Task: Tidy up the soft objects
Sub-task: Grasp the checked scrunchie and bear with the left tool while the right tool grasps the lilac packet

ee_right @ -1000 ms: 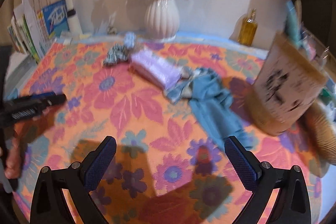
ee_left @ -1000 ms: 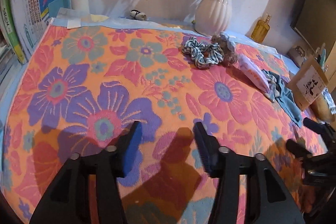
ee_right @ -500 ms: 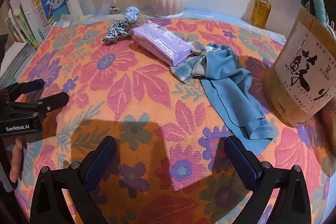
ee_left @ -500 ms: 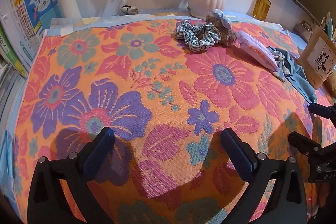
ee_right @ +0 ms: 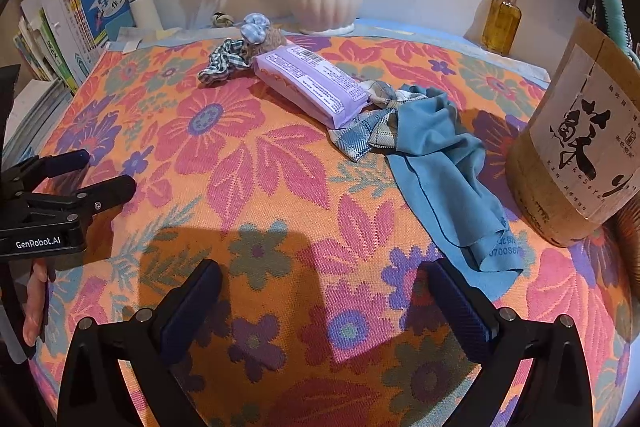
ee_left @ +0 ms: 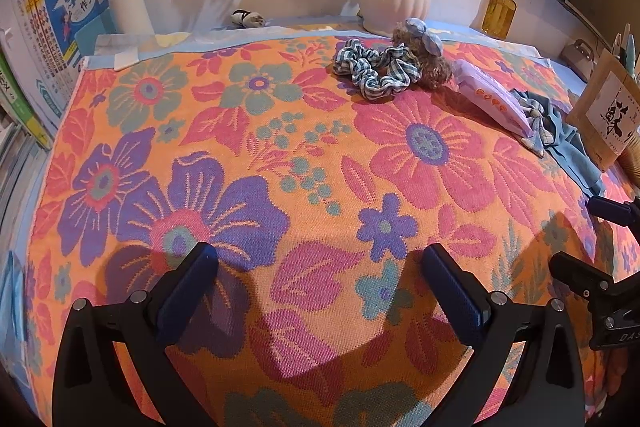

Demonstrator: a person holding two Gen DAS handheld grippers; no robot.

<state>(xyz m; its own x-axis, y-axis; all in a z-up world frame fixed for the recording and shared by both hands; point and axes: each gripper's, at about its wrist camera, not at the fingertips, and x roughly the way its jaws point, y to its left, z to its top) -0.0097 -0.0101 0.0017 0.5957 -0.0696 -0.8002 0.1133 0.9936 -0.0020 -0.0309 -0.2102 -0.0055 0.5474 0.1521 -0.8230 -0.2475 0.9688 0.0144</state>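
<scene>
Left jaws: the left gripper [ee_left: 320, 269] stands spread wide over bare cloth with nothing between the pads; they have just been opening from a narrower gap.
Right jaws: the right gripper [ee_right: 320, 287] is spread just as wide, empty, as it was 1 second earlier.
Surface: orange floral woven tablecloth [ee_right: 280, 187].
Nearest soft thing: crumpled teal microfibre cloth [ee_right: 444, 171], just beyond the right gripper's right pad; likely light and limp, best pinched at a raised fold.
Touching it: blue-grey plaid fabric bow [ee_right: 372, 131], partly under the lilac plastic tissue pack [ee_right: 312, 83], which probably squashes and slides.
Far group: blue checked fabric scrunchie [ee_left: 376, 71] against a brown plush toy [ee_left: 432, 67], both light.
Change: the views have steadied, blur gone.
</scene>
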